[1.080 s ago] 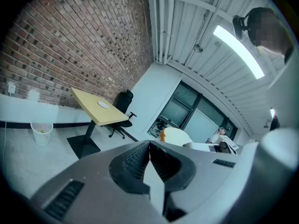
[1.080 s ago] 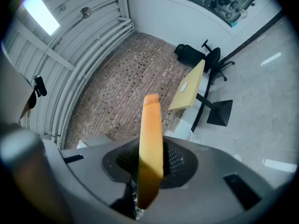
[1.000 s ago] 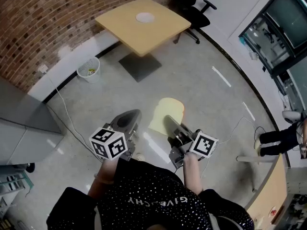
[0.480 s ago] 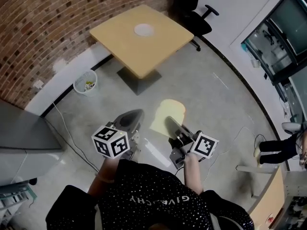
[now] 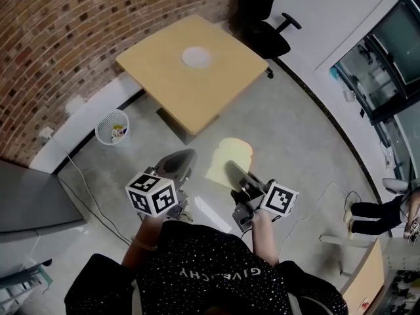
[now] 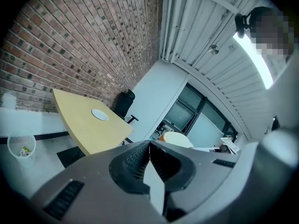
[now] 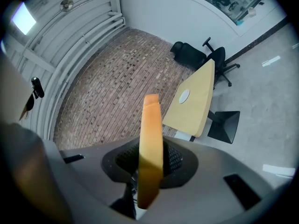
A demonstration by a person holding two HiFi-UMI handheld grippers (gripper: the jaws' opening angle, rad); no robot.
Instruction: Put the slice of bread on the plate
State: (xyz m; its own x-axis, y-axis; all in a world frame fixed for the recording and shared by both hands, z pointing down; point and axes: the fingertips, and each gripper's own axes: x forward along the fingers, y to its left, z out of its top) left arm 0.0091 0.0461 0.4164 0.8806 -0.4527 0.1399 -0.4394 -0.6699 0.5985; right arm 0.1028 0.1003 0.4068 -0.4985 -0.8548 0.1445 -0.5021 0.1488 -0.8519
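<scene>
Our right gripper (image 5: 231,169) jaws clamp the bread slice (image 5: 230,157) by one edge, in the air well short of the plate (image 5: 196,57) on the surface (image 5: 197,100). Our left gripper (image 5: 179,159) jaws closed, empty. We judge it soft, light, probably crushable: pinch gently.

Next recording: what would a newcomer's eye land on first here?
The slice of bread stands out, clamped in the right gripper and held in mid-air above the grey floor. Ahead, a white plate sits on the yellow table beside the brick wall. The left gripper, jaws together, carries nothing.
</scene>
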